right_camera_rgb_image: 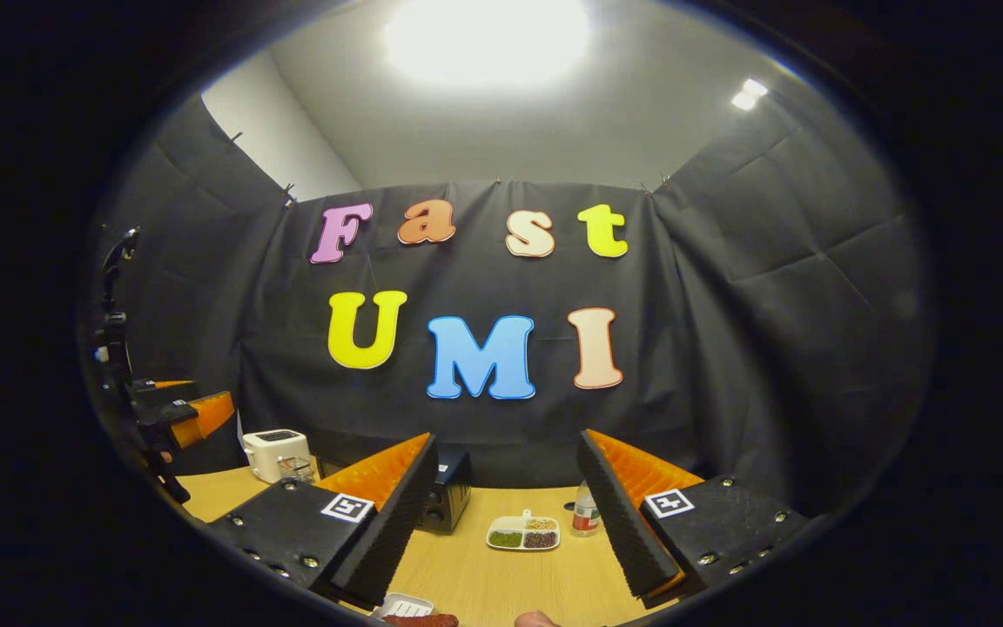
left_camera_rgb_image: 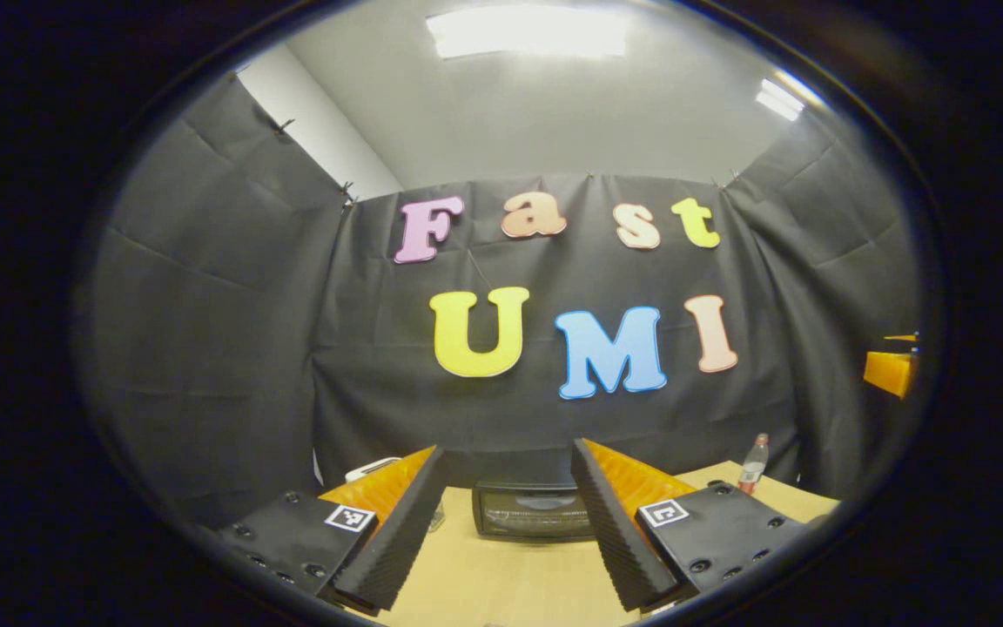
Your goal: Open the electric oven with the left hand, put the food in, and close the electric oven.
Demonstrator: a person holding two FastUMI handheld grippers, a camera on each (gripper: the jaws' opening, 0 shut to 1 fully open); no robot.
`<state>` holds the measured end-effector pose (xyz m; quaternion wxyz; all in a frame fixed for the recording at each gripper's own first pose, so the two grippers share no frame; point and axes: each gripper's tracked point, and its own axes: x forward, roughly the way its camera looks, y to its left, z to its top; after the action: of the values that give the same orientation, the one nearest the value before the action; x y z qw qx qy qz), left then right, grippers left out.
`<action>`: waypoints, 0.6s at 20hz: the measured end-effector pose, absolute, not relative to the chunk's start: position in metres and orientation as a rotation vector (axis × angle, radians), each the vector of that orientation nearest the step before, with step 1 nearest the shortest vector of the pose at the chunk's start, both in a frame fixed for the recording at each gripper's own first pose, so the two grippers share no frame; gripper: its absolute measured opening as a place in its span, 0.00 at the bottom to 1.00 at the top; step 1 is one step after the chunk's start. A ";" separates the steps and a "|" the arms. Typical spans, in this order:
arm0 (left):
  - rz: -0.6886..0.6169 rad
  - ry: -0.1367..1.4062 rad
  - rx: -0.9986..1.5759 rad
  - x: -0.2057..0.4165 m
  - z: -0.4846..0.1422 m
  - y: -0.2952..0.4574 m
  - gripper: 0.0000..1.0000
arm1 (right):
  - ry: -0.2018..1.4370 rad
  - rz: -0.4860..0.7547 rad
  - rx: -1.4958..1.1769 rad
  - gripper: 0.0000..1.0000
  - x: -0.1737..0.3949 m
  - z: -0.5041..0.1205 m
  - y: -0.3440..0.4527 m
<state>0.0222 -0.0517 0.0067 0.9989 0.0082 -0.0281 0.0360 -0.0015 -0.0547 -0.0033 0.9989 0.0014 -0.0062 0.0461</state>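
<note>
Straight ahead of the left tongs (left_camera_rgb_image: 508,514), between the spread, empty fingers, the closed electric oven (left_camera_rgb_image: 536,512) is seen on the surface (left_camera_rgb_image: 501,583). The right tongs (right_camera_rgb_image: 510,514) are also spread and empty.

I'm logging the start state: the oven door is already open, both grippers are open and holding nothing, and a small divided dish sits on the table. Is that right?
Not quite. In the left gripper view the oven has its door shut, glass front upright between the fingers. The rest holds: the left gripper and right gripper are open and hold nothing, and the divided dish sits on the table.
</note>
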 end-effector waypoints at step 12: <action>-0.063 -0.007 -0.044 0.142 -0.036 -0.054 0.99 | -0.022 -0.067 -0.008 0.97 0.015 0.002 -0.057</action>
<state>0.1415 -0.0542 -0.0356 0.9993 -0.0220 -0.0036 -0.0313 0.0153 -0.0572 0.0019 0.9994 -0.0039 -0.0110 -0.0334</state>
